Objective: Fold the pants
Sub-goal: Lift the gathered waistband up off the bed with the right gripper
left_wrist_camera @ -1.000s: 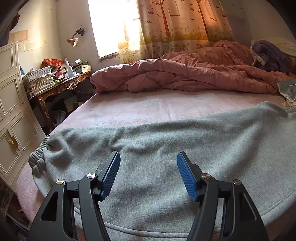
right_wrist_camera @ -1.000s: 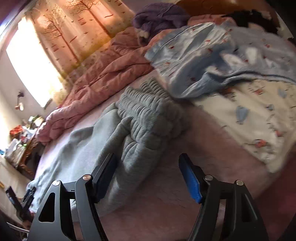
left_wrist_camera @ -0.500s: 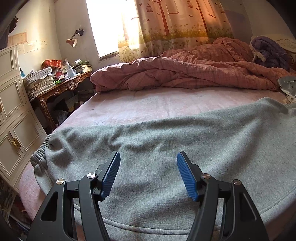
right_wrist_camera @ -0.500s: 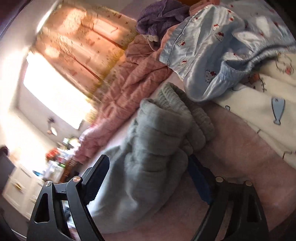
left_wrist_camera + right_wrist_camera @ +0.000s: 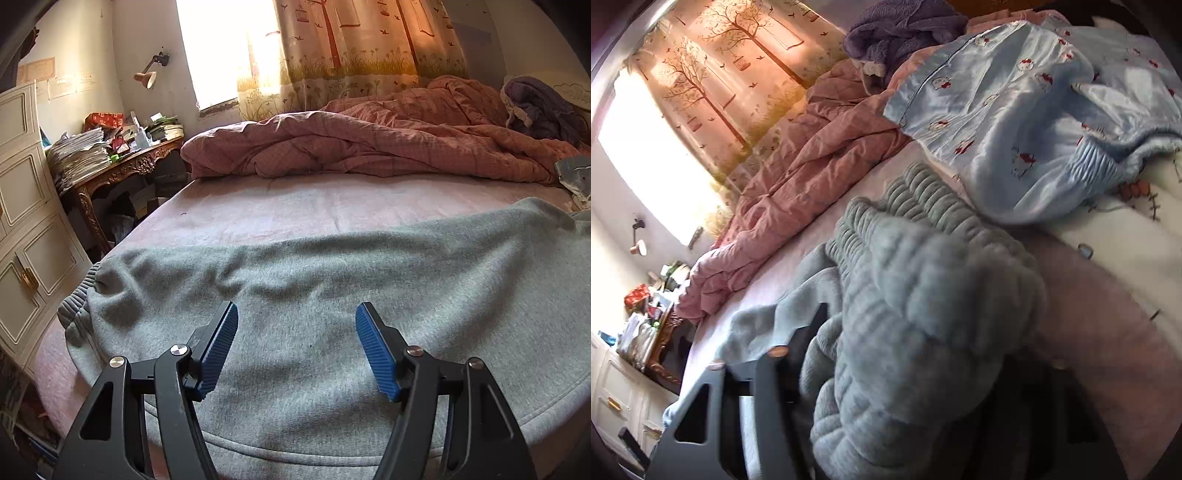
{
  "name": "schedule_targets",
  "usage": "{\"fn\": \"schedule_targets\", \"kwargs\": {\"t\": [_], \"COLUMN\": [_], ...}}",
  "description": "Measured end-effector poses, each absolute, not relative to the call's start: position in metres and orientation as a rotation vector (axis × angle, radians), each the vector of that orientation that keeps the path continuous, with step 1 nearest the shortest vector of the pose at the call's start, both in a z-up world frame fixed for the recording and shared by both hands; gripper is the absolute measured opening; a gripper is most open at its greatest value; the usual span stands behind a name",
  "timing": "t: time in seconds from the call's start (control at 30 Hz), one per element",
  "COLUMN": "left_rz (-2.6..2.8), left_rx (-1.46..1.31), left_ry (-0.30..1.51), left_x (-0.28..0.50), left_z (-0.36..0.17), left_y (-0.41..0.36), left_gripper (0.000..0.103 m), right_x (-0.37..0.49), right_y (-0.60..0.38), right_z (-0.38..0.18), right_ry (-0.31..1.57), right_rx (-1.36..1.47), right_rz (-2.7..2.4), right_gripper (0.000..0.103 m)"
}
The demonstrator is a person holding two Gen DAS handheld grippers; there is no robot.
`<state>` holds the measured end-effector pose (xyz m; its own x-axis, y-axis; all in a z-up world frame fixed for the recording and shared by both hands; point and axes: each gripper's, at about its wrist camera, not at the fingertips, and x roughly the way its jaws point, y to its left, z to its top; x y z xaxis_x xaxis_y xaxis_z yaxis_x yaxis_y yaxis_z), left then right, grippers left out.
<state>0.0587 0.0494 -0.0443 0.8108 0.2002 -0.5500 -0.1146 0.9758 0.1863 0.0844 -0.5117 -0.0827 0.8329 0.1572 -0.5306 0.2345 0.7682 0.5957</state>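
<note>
Grey sweatpants [image 5: 332, 288] lie spread across the pink bed sheet, the ribbed cuff [image 5: 74, 306] at the left edge. My left gripper [image 5: 297, 350] is open and empty, hovering just above the pants leg. In the right wrist view the ribbed waistband [image 5: 923, 280] is bunched up and fills the space between the fingers of my right gripper [image 5: 897, 387]. The left finger [image 5: 764, 398] shows; the right finger is hidden under the fabric, so the grip is unclear.
A rumpled pink quilt [image 5: 369, 147] lies along the far side of the bed. Light blue printed pyjamas [image 5: 1034, 110] and a purple garment [image 5: 905, 29] lie beside the waistband. A cluttered wooden desk [image 5: 118, 162] and white cabinet [image 5: 26, 236] stand left of the bed.
My right gripper has pushed forward into the bunched waistband, which now covers its fingers. My left gripper has stayed open and drifted slightly over the leg.
</note>
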Motion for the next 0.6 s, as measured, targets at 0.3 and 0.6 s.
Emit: {"fn": "schedule_targets", "kwargs": {"t": [0.3,0.6], "left_rz": [0.161,0.106], "left_rx": [0.158,0.115], "left_ry": [0.507,0.464], "left_x": [0.045,0.036], "left_z": [-0.015,0.008], "left_y": [0.053,0.047], "left_gripper": [0.065,0.064], "right_x": [0.078,0.062], "right_y": [-0.463,-0.364], "right_z": [-0.022,0.049], "right_ry": [0.552,0.413], "right_rx": [0.478,0.217], "right_rz": [-0.145,-0.148], "right_gripper": [0.043,0.042]}}
